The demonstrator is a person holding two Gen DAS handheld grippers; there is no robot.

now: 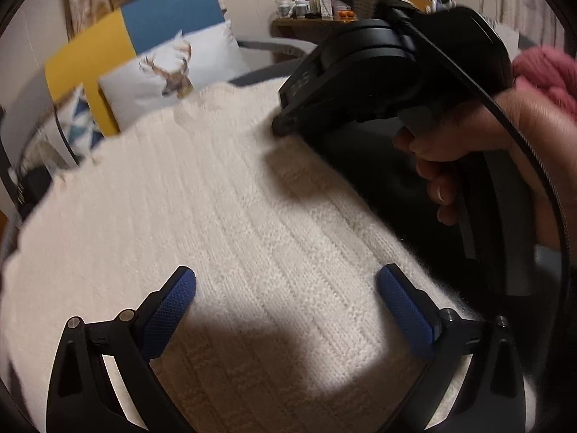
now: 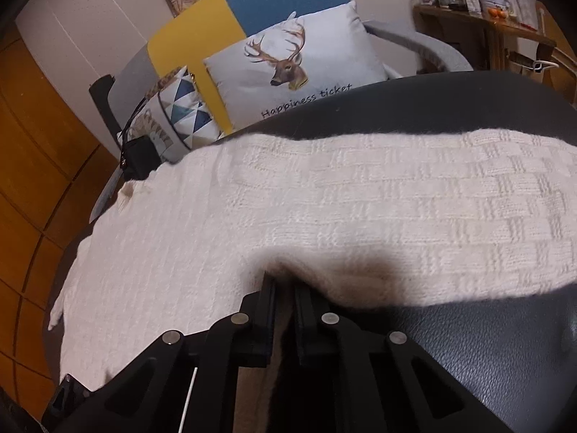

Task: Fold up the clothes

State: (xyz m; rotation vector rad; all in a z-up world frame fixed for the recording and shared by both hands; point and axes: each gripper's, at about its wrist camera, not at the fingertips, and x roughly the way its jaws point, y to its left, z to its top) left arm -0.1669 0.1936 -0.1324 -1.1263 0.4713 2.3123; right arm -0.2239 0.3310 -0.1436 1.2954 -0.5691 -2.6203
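A cream knitted sweater (image 1: 223,216) lies spread over a dark leather seat (image 2: 487,339). My left gripper (image 1: 286,290) hovers over the sweater with its blue pads (image 1: 173,306) wide apart and nothing between them. In the right wrist view the same sweater (image 2: 324,195) stretches across the seat, and my right gripper (image 2: 283,285) is shut on its near edge, with a fold of knit pinched between the black fingers (image 2: 268,310). The left wrist view shows the right gripper (image 1: 285,126) from the side, its tip at the sweater's edge, held by a person's hand (image 1: 468,151).
A deer-print cushion (image 2: 288,68) and a triangle-pattern cushion (image 2: 180,115) lean on a yellow and blue chair back (image 2: 223,21) behind the seat. A wooden side table (image 2: 479,25) with jars stands at the back right. Pink knitwear (image 1: 548,72) lies at the right. Orange wooden floor (image 2: 32,166) runs along the left.
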